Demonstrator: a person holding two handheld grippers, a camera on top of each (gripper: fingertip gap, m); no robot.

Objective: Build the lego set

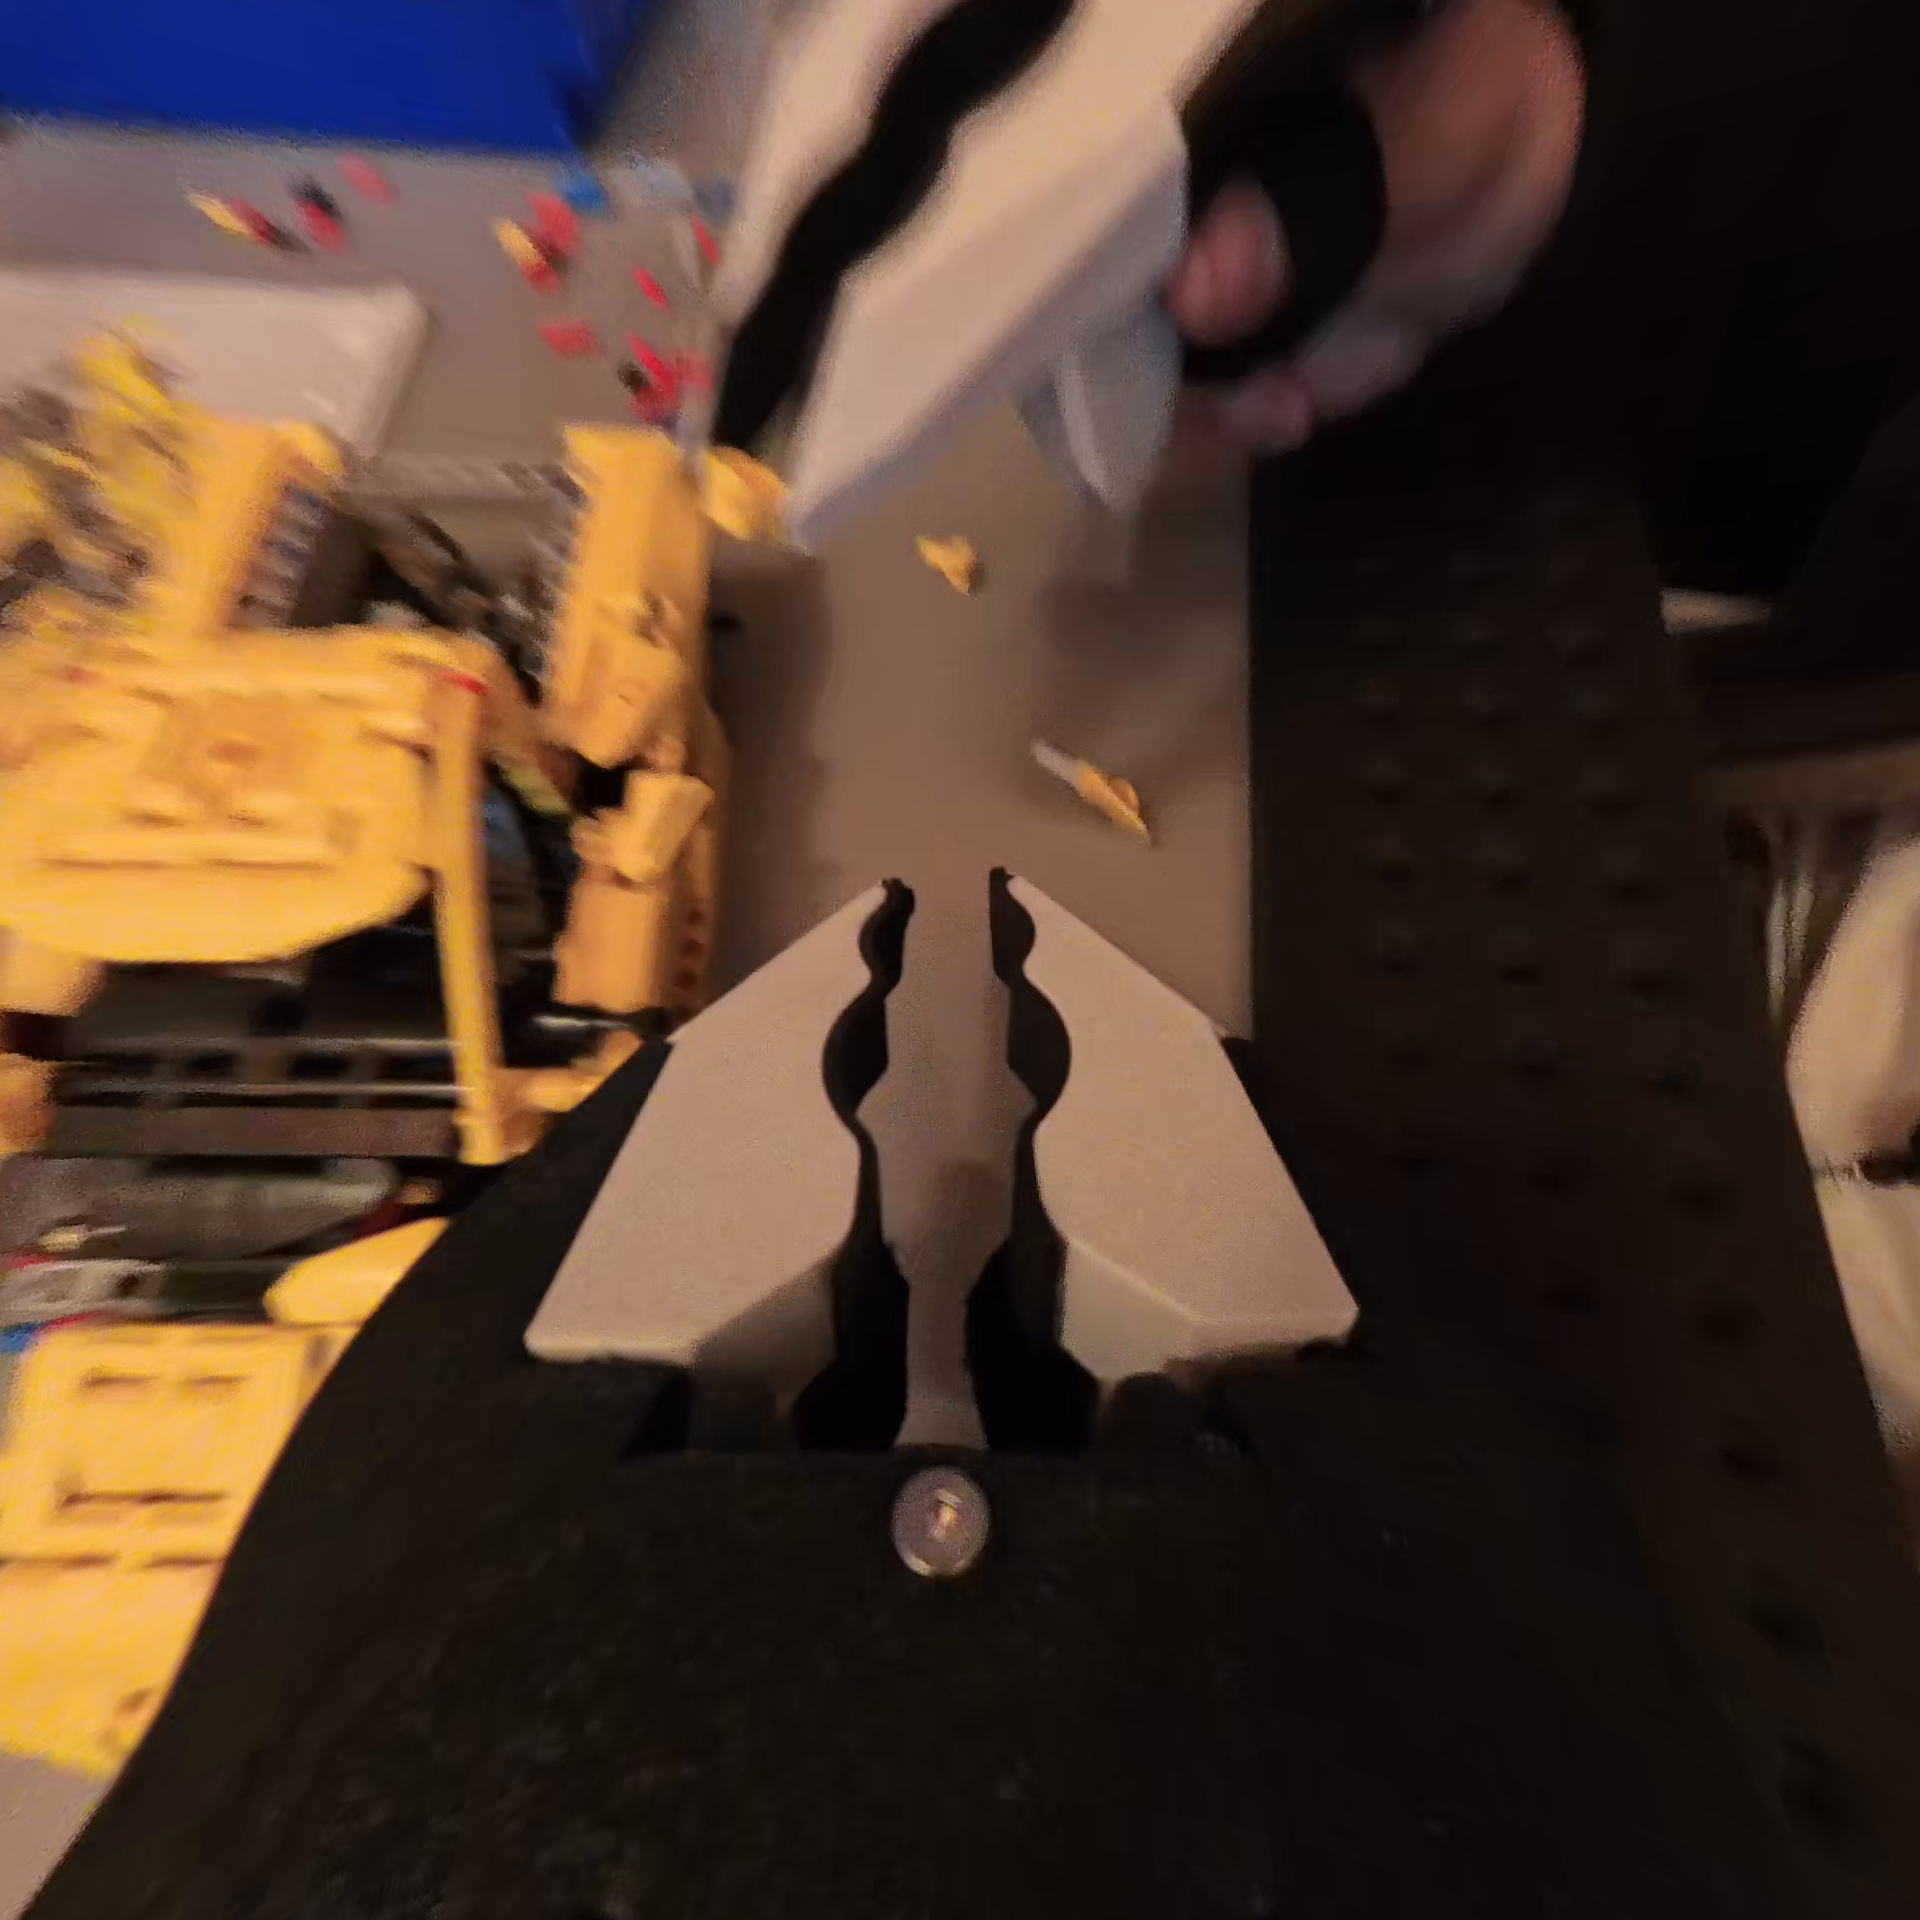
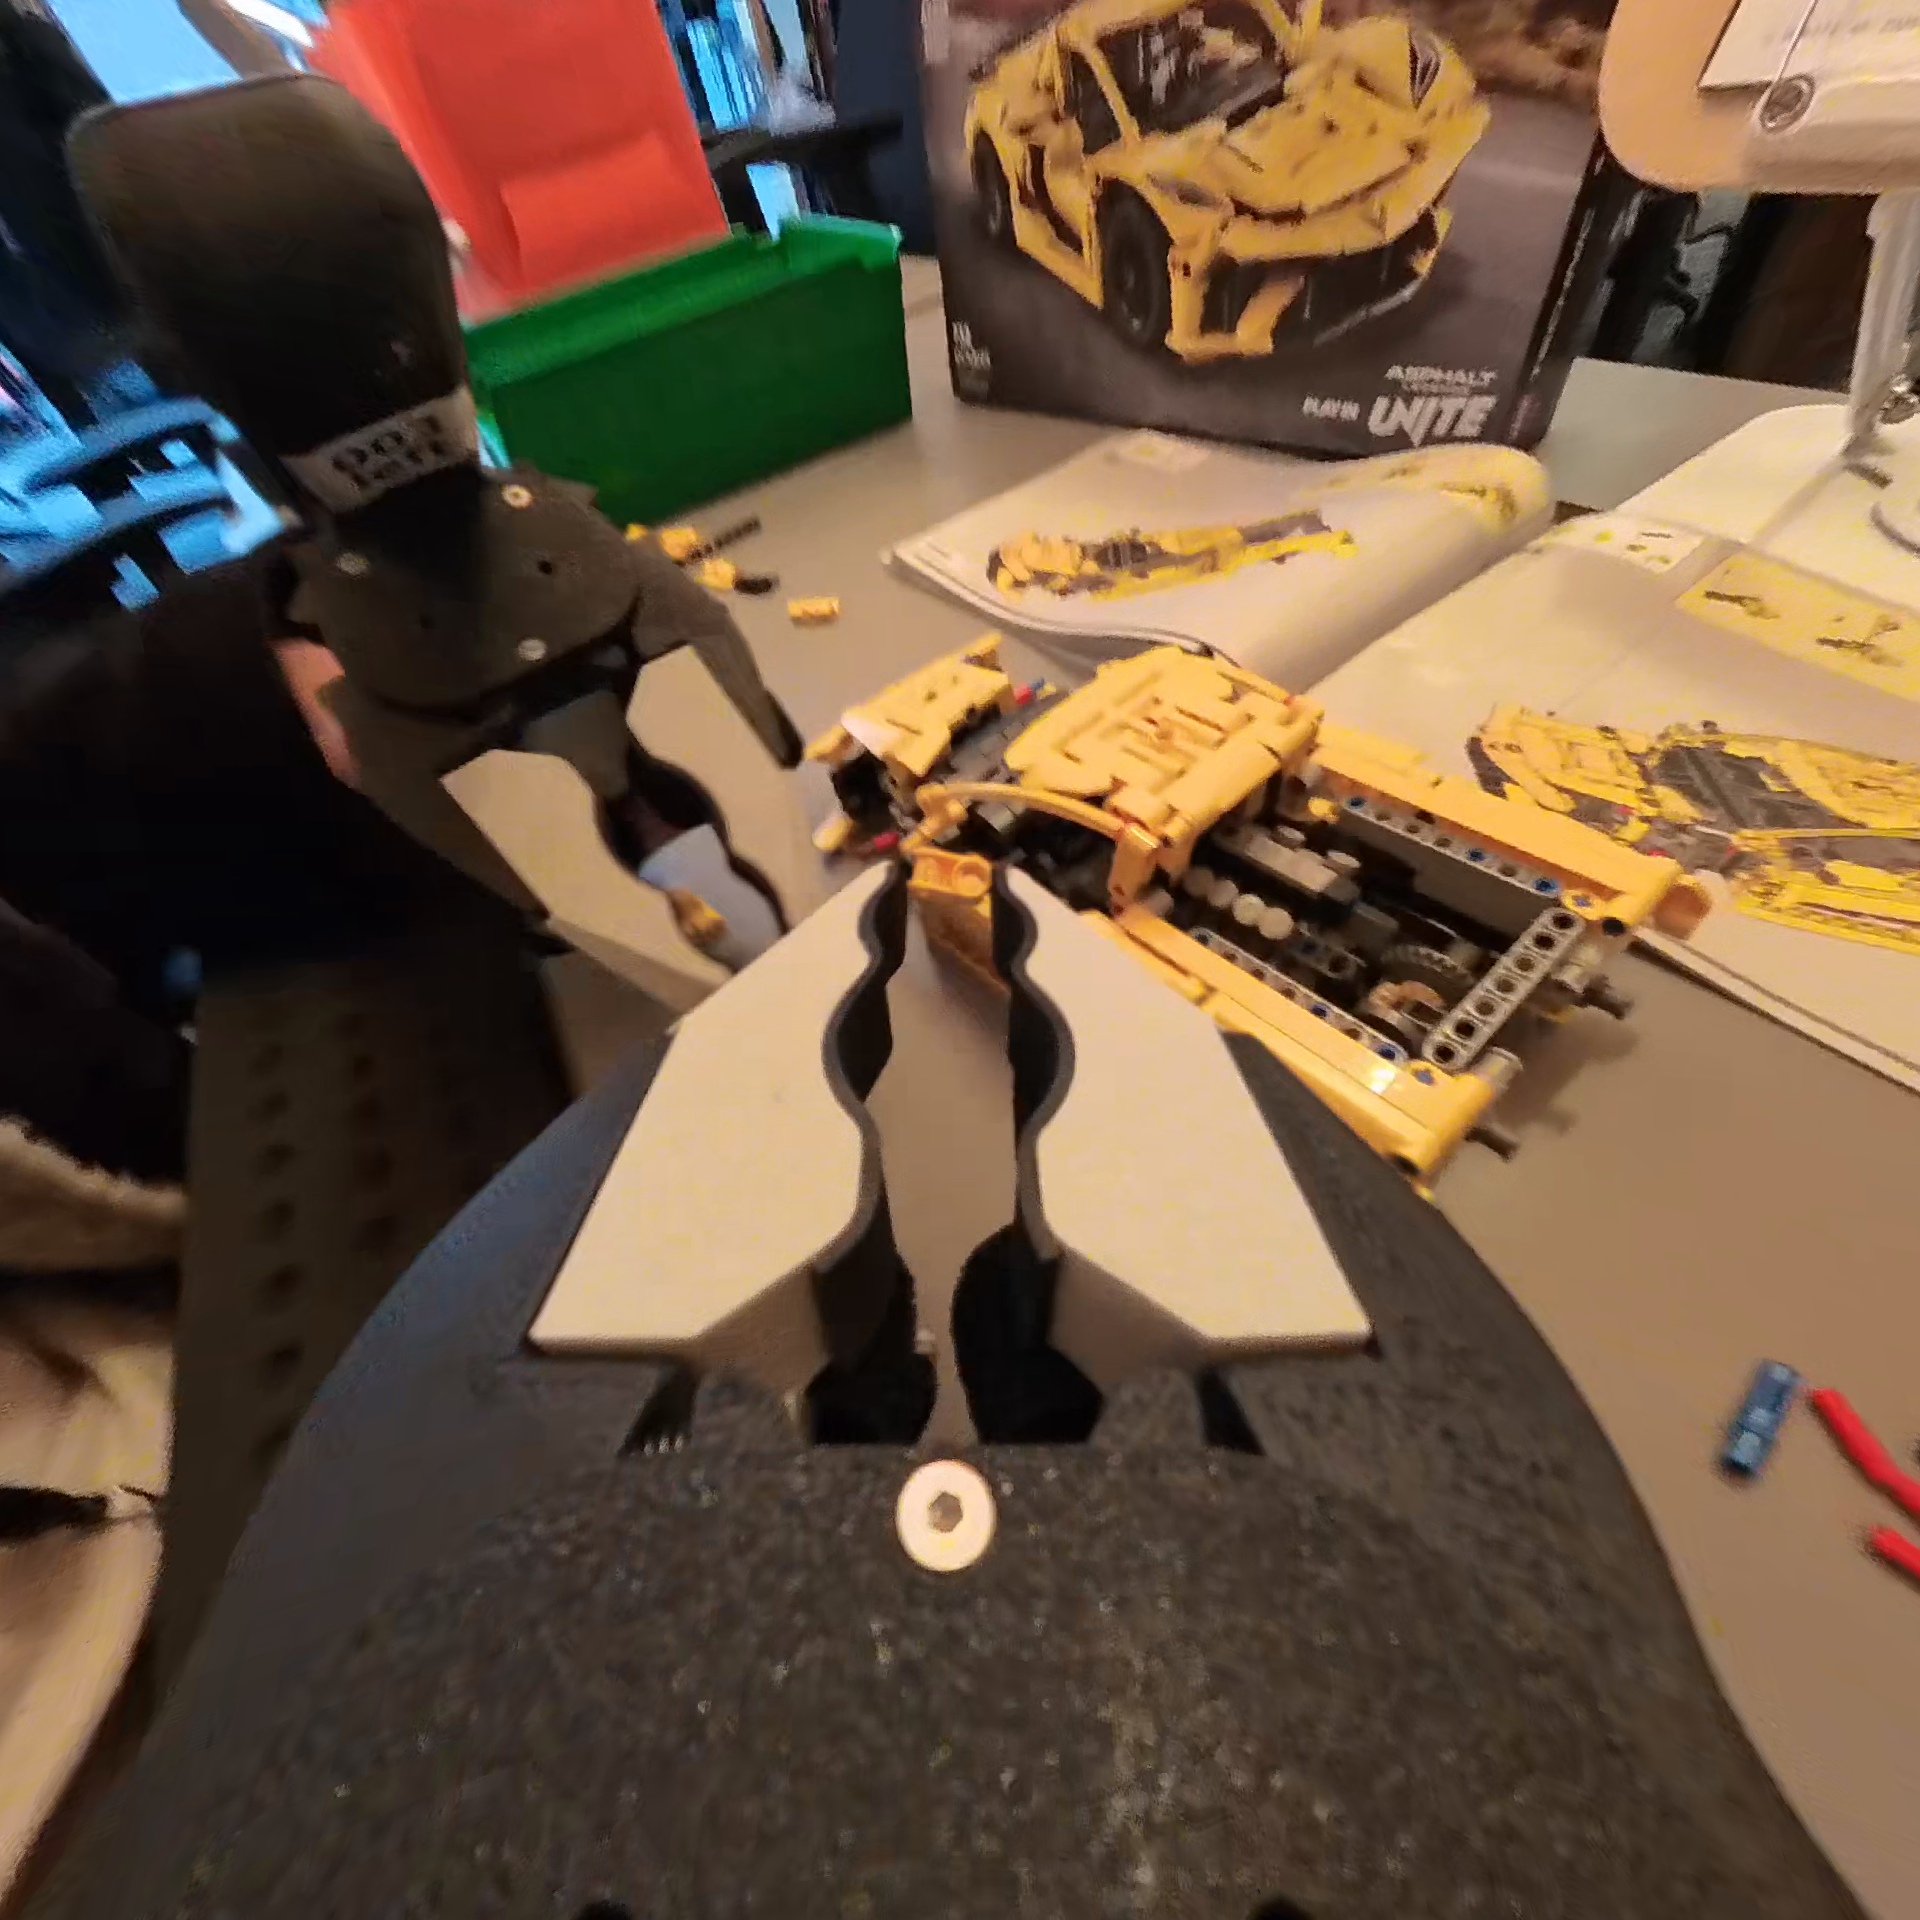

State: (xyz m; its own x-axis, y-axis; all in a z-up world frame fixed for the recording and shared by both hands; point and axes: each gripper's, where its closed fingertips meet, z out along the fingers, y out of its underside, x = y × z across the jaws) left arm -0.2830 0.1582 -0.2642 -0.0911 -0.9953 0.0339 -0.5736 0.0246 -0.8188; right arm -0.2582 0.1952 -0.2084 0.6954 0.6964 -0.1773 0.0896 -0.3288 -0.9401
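The half-built yellow lego car lies on the grey table. It also shows blurred at the left of the left wrist view. My right gripper is shut on a small yellow piece just in front of the car's near end. In the left wrist view the right gripper shows that piece at its tips. My left gripper is open and empty, above bare table. It hangs left of the right gripper, over a loose yellow piece.
The set's box, a green bin and open instruction booklets lie behind the car. Loose yellow pieces and red ones are scattered on the table. Red and blue parts lie at the right. There is about 7 cm between the tips of the two grippers.
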